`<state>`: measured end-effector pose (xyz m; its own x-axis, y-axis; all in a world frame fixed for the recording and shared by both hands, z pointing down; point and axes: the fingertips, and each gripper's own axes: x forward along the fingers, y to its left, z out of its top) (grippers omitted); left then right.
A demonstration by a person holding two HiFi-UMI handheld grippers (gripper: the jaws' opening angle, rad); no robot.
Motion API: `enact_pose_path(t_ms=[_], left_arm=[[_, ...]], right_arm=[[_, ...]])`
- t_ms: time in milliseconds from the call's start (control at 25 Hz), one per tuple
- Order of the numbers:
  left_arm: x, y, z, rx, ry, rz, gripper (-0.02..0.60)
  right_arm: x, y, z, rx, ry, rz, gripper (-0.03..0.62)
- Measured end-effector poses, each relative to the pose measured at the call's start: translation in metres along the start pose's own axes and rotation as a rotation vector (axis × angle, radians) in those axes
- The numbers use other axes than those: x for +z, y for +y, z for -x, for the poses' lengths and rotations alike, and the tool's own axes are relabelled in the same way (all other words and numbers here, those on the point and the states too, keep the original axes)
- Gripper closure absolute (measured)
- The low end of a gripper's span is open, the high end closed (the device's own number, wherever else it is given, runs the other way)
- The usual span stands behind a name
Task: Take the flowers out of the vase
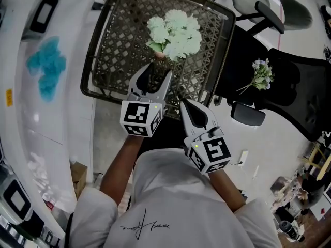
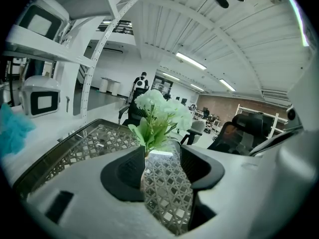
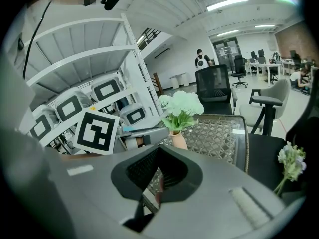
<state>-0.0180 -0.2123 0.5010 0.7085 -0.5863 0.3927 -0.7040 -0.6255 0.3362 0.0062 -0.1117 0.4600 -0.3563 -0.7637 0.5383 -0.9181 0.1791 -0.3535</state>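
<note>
Flowers (image 1: 175,34) in vase (image 3: 178,141); open left hand-held gripper (image 1: 159,70), tilted down, seemingly astride.

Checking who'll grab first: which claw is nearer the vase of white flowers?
Left. The left claw is right at the vase, open toward it; the right claw, shut, sits back, nearer the person.

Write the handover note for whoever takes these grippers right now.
Left gripper: open, close up to the vase, gripping nothing.
Right gripper: shut, empty, held back at the table edge.
Flowers: white bunch upright in the vase on the table. A small bunch lies on the chair.
Done: white bunch not yet out.
Left: probably grip the stems and lift them clear.
</note>
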Motion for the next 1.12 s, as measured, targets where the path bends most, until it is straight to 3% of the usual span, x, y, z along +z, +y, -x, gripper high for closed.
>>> enact_pose_path(t_ms=[840, 1120], left_arm=[[-0.010, 0.022, -0.038, 0.060, 0.015, -0.049, 0.278], [-0.012, 0.028, -0.045, 0.067, 0.021, -0.117, 0.264]], right_arm=[[-0.005, 0.001, -0.019, 0.001, 0.035, -0.001, 0.592], [-0.006, -0.001, -0.022, -0.008, 0.038, -0.007, 0.592]])
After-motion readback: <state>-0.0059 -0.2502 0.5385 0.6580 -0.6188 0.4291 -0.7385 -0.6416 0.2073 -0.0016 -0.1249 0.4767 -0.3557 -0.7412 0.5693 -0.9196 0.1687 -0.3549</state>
